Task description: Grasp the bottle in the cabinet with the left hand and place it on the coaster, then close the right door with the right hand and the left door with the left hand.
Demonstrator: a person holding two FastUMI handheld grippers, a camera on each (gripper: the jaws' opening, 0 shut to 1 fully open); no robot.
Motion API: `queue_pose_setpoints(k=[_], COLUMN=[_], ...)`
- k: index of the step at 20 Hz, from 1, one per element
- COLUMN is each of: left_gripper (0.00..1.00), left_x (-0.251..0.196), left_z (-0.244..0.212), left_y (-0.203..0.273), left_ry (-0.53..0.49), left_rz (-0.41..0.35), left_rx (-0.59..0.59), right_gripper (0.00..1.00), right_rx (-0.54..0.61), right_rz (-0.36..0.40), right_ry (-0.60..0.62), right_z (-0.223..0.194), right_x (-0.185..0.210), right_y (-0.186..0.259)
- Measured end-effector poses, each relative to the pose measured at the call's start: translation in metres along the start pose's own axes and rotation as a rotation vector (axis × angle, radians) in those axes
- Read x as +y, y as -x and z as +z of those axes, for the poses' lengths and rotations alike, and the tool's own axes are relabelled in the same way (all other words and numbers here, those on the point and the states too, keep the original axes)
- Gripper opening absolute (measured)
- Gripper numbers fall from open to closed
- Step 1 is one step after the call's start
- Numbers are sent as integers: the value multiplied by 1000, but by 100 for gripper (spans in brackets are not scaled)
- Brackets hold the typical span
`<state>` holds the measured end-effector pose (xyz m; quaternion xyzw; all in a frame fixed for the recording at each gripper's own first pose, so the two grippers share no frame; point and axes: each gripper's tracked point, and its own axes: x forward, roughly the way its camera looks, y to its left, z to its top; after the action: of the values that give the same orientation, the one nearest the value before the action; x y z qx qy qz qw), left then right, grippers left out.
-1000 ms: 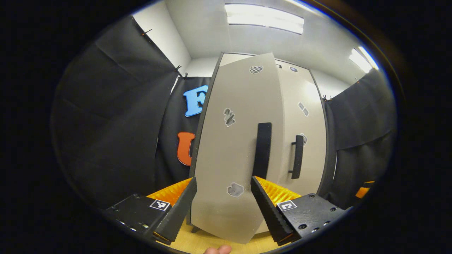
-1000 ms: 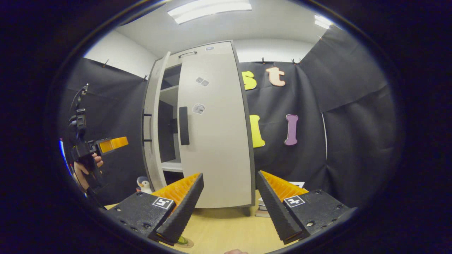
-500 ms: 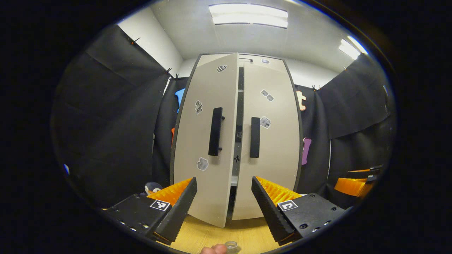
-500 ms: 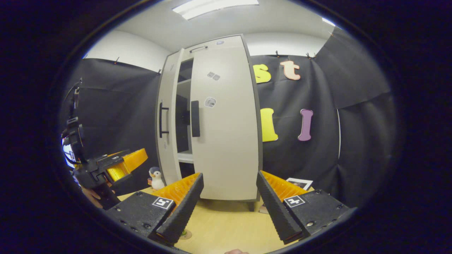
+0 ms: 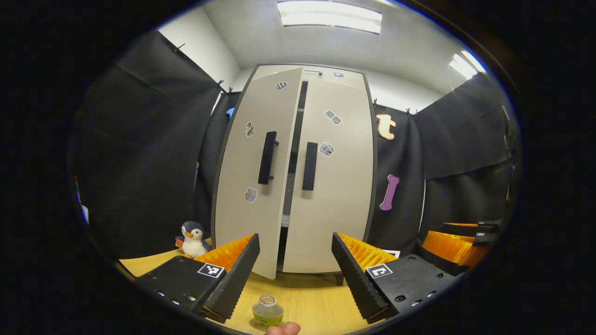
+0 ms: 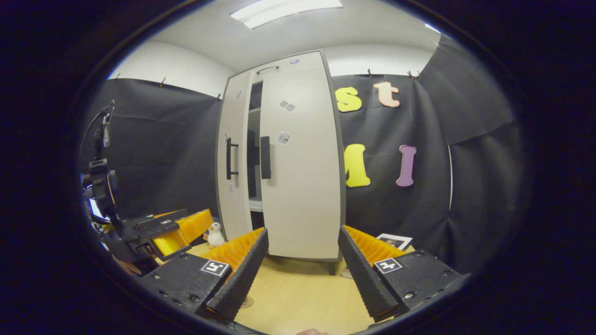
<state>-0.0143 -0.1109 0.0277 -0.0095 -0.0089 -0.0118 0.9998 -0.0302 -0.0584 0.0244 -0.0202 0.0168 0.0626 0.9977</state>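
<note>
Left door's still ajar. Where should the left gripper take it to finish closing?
Probably the left door's vertical bar handle, approached straight from the front with the open left gripper. The bar stands off the panel, so the fingers can straddle it sideways, or simply push beside it.

Tall cabinet [image 5: 326,209] on a wooden worktop [image 5: 307,298], seen past the left gripper [image 5: 294,274].
Its fingers spread apart, holding nothing. Left door [image 5: 253,177] slightly ajar, right door [image 5: 333,186] nearly flush. A bottle [image 5: 267,311] stands below; a toy penguin [image 5: 192,238] sits left.

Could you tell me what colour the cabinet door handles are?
Black; both handles show best in the left gripper view.
</note>
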Motion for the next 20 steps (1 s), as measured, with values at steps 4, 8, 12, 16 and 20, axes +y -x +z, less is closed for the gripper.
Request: queue_pose_setpoints(k=[4, 8, 12, 16, 20], left_gripper=[95, 95, 94, 94, 94], left_x=[-12, -20, -28, -36, -46], left_z=[4, 5, 6, 8, 8], left_y=[4, 6, 6, 1, -3], left_ry=[-10, -31, -42, -48, -70], left_rz=[-12, -19, -20, -28, -49], left_rx=[-22, -23, -40, -49, -54], right_gripper=[99, 99, 98, 99, 99], right_rx=[3, -10, -20, -24, -11], right_rz=[-1, -4, 7, 14, 12], right_ry=[-17, 7, 0, -2, -9], right_z=[0, 8, 10, 13, 9], right_x=[-7, -14, -19, -23, -28], right_y=[11, 17, 16, 14, 15])
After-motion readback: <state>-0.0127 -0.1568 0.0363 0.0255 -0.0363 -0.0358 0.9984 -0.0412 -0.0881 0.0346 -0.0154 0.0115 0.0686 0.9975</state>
